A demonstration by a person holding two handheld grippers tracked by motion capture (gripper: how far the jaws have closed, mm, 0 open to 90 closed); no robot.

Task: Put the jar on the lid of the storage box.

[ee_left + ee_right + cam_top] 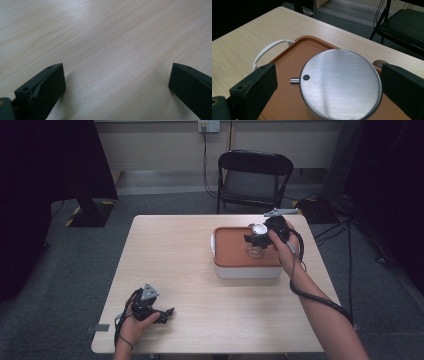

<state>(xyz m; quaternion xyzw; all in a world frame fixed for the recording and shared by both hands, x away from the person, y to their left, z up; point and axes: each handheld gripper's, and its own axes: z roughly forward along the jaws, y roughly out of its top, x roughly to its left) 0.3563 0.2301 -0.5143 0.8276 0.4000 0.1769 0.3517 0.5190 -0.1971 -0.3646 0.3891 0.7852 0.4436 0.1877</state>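
Brushed-steel lid (340, 83) of a clear glass jar (255, 248) lies nearest the lens in the right gripper view, flanked by two black jaws that stand wide apart. The left jaw is clear of the lid; whether the right jaw touches its rim cannot be told. A small metal pin (294, 80) projects from the lid's edge beside a dark dot. The jar stands upright on the orange lid (294, 65) of a white box (247, 271) with a white side handle (268, 50), placed right of centre on the light wooden table (190, 270). In the high view the right gripper (260, 238) sits level with the jar's top. The left gripper (162, 314) rests on the table near its front left corner, well apart from the box, its jaws spread over bare wood. A folding chair (252, 177) stands beyond the table.
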